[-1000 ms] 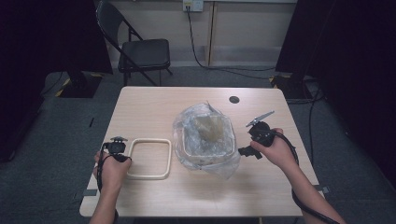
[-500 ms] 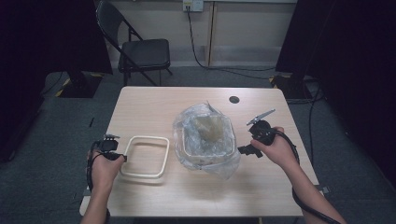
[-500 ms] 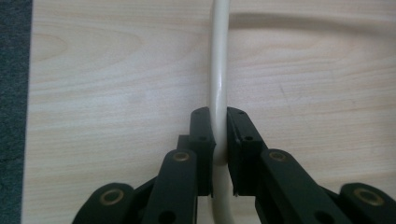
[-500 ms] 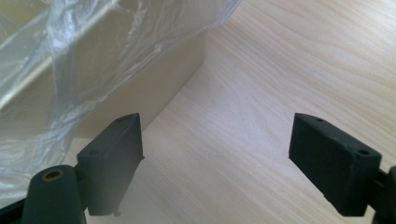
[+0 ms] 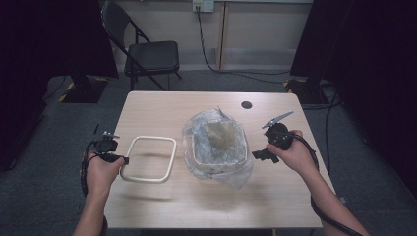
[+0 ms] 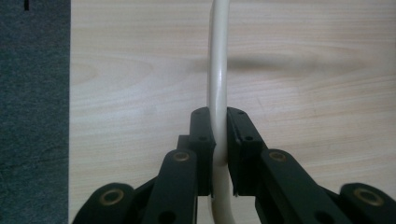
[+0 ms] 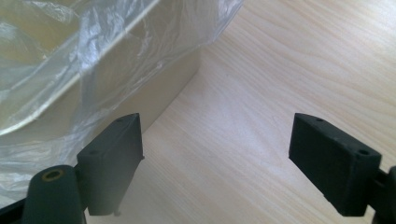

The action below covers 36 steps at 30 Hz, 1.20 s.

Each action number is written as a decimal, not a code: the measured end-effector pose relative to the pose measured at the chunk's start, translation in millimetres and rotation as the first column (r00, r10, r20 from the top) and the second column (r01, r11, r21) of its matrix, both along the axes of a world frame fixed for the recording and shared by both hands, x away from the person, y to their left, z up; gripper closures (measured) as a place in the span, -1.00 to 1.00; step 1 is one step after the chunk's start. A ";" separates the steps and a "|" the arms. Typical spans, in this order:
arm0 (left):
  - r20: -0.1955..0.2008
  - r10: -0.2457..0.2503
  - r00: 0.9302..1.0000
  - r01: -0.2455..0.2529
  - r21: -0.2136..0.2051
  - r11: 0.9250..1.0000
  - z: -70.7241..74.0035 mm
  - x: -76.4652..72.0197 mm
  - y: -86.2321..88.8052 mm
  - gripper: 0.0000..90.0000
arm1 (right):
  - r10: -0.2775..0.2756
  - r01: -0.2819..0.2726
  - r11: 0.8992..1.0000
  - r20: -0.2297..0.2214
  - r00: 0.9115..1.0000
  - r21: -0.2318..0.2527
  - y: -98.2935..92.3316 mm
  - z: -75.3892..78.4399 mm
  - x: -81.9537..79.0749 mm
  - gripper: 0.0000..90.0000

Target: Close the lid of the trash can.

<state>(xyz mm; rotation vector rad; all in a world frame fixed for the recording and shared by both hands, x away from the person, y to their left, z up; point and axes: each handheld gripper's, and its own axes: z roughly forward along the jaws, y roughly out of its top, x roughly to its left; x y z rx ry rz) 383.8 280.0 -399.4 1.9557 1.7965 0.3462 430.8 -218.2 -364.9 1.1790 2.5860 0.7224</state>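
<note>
Fingers (image 6: 219, 140) clamp frame (image 5: 147, 158) edge; bare table (image 5: 162, 108) beyond.

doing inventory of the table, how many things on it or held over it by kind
cream rectangular frame: 1
cream bin lined with a clear plastic bag: 1 bin, 1 bag
small dark round disc: 1
handheld grippers, left gripper and right gripper: 2
total: 6

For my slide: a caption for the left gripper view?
Left gripper clamps the cream frame above the wooden table.
</note>
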 end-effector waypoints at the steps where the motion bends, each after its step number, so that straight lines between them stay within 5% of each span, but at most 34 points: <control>1: 0.003 0.001 1.000 -0.001 -0.004 1.000 2.5 0.1 -1.1 0.81 | 0.000 0.000 1.000 0.004 1.000 0.002 -0.3 1.7 -0.1 -0.63; 13: 0.030 -0.034 0.999 0.034 -0.009 0.999 37.4 2.6 -12.6 0.81 | -0.005 0.005 1.000 0.005 1.000 -0.007 -0.4 11.4 -0.4 -0.63; 27: -0.001 -0.060 0.998 0.060 0.000 0.998 70.8 8.5 -21.9 0.82 | -0.001 0.001 1.000 0.017 1.000 -0.009 -0.8 21.3 0.8 -0.63; 36: 0.034 -0.086 0.996 0.086 -0.010 0.996 95.2 8.8 -39.8 0.82 | -0.007 0.007 1.000 0.028 1.000 0.006 -2.6 28.5 0.1 -0.63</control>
